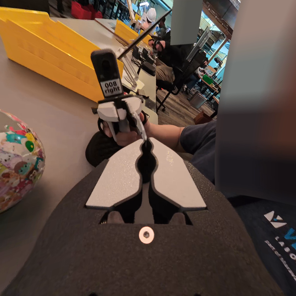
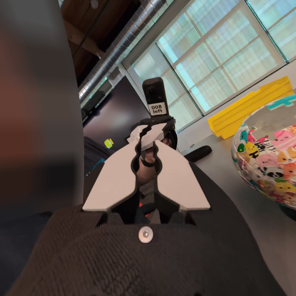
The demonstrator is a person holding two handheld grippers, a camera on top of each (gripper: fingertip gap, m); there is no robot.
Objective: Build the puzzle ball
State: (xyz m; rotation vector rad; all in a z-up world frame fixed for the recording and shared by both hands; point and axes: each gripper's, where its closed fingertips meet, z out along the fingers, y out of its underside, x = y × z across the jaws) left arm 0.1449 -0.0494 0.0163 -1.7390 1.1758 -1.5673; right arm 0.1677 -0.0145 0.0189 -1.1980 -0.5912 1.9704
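The puzzle ball, a hollow sphere covered with bright cartoon animals, stands on the grey table at the far left. In the right wrist view the ball is at the right, with its top open and the grey inside showing. My left gripper is shut at the tips on a thin curved puzzle piece, seen edge-on. My right gripper faces it, jaws a small way apart, with the left gripper just beyond its tips. Both are held in the air off the table, beside the ball.
Stacked yellow trays lie at the back of the table and also show in the right wrist view. A black padded object lies at the table edge. A person's dark shirt is close by. Chairs and desks stand beyond. The left gripper's tips are roughly 4 cm from the right gripper's. Both grippers' tips are roughly 15 cm from the black padded object.
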